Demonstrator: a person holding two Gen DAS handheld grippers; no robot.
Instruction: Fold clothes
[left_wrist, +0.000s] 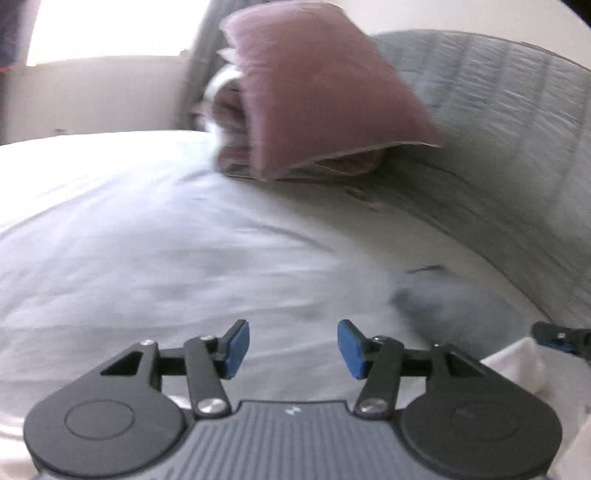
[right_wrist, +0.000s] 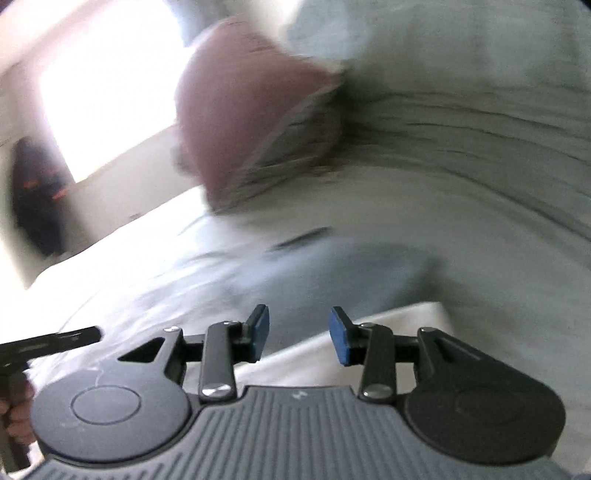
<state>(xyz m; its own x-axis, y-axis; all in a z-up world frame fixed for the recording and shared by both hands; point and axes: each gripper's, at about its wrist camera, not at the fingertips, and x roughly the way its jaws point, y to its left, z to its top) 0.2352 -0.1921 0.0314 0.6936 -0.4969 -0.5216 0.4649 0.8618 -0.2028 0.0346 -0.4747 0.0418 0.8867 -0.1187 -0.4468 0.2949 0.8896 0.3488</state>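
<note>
Both views are blurred. A white garment (left_wrist: 517, 369) lies on the bed at the lower right of the left wrist view. In the right wrist view the white garment (right_wrist: 369, 332) shows as a flat white edge just past the fingers. Beyond it lies a pale blue-grey garment (left_wrist: 443, 306), also seen as the blue-grey garment (right_wrist: 351, 266). My left gripper (left_wrist: 293, 347) is open over the white sheet, with nothing between its blue pads. My right gripper (right_wrist: 299, 334) is open above the white garment's edge, and nothing is pinched.
A mauve pillow (left_wrist: 325, 92) leans on the grey quilted headboard (left_wrist: 498, 92) at the back of the bed (left_wrist: 129, 221). A bright window (right_wrist: 110, 92) is to the left. A hand (right_wrist: 18, 417) holds the other gripper at the left edge.
</note>
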